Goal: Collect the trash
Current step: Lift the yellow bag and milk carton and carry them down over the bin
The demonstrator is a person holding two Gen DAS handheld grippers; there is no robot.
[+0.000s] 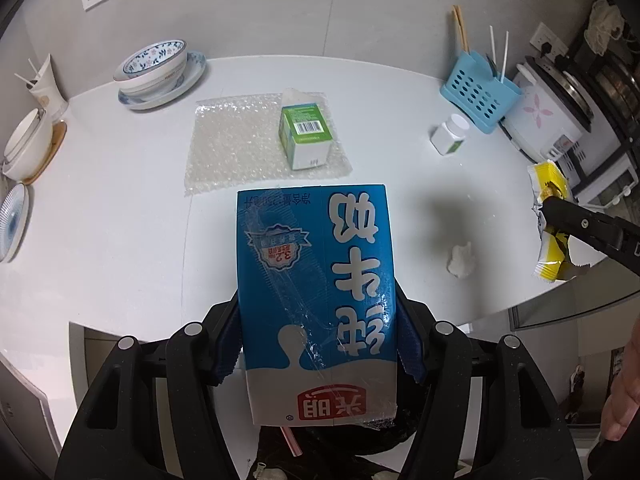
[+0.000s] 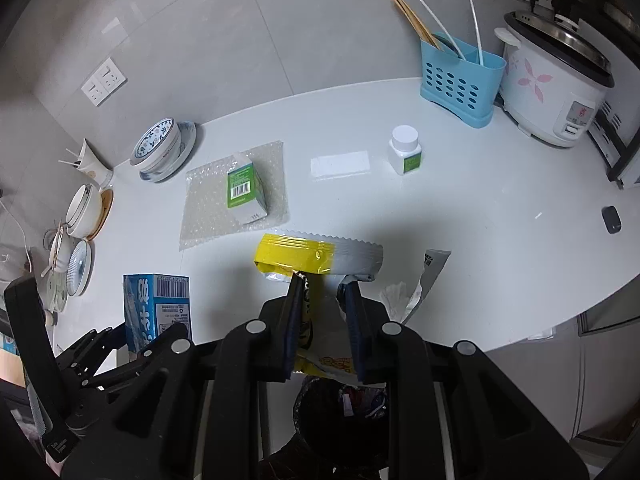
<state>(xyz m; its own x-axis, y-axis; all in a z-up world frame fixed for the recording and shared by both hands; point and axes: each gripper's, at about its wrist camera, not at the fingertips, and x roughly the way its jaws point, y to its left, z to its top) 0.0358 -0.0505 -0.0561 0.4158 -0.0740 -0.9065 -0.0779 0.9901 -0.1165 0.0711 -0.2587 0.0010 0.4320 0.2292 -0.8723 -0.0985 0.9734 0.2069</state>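
Observation:
A blue and white milk carton (image 1: pixel 316 280) stands upside down between the blue pads of my left gripper (image 1: pixel 318 308), which is shut on its sides above the table edge. In the right wrist view the carton (image 2: pixel 156 304) shows at the lower left. My right gripper (image 2: pixel 322 284) is shut on a crumpled yellow and silver snack wrapper (image 2: pixel 296 254), lifted off the table. The left wrist view has that wrapper (image 1: pixel 554 258) at the right edge under a black finger of the right gripper (image 1: pixel 560 216). A black-lined trash bin (image 2: pixel 340 412) sits below both grippers.
On the white table (image 2: pixel 480 220) lie a green box (image 1: pixel 306 136) on bubble wrap (image 1: pixel 232 148), a crumpled tissue (image 1: pixel 460 260), a white pill bottle (image 2: pixel 406 150) and a white paper strip (image 2: pixel 340 164). Bowls (image 1: pixel 154 68) stand far left, a blue utensil caddy (image 2: pixel 458 76) and rice cooker (image 2: pixel 556 88) far right.

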